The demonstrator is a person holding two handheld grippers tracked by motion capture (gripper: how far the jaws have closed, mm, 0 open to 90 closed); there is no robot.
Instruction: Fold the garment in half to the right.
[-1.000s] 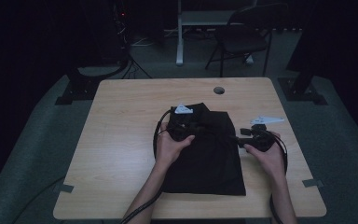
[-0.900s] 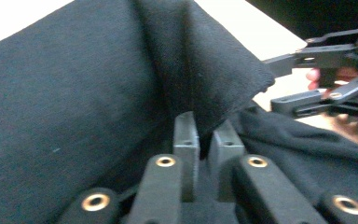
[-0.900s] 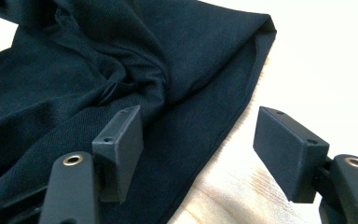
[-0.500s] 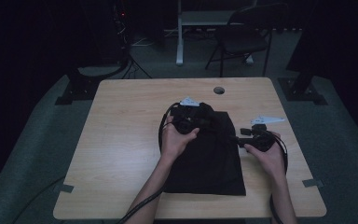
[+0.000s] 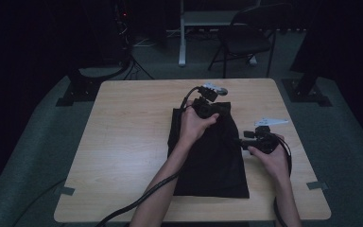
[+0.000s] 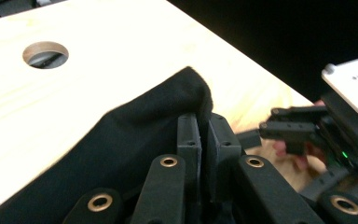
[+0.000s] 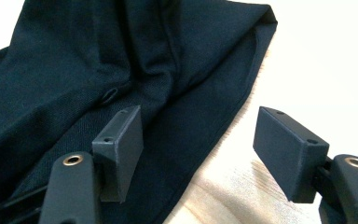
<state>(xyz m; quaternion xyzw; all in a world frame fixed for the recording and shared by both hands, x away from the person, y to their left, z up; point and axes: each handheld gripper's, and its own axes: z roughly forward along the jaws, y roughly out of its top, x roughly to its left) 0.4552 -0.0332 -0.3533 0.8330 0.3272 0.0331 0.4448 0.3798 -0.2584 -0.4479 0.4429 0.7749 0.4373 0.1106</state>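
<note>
A black cloth [image 5: 208, 161] lies folded on the wooden table [image 5: 132, 142], running from the middle toward the near edge. My left gripper [image 5: 220, 109] is at the cloth's far end, shut on a pinched-up fold of it. In the left gripper view the two pads [image 6: 189, 135] press together on the black cloth [image 6: 135, 126], which rises to a peak above them. My right gripper [image 5: 241, 141] rests at the cloth's right edge and points left. In the right gripper view it [image 7: 200, 135] stands open, astride the hem of the cloth [image 7: 98, 60], with bare wood under the right pad.
A round cable hole [image 5: 222, 91] sits in the table near its far edge, just beyond the left gripper. Tape marks [image 5: 316, 185] are at the near corners. A folding chair [image 5: 246, 38] and stands are on the dark floor behind the table.
My left gripper has moved to the right and toward the far edge, rising a little and drawing the cloth's far end with it. The right hand has stayed put.
</note>
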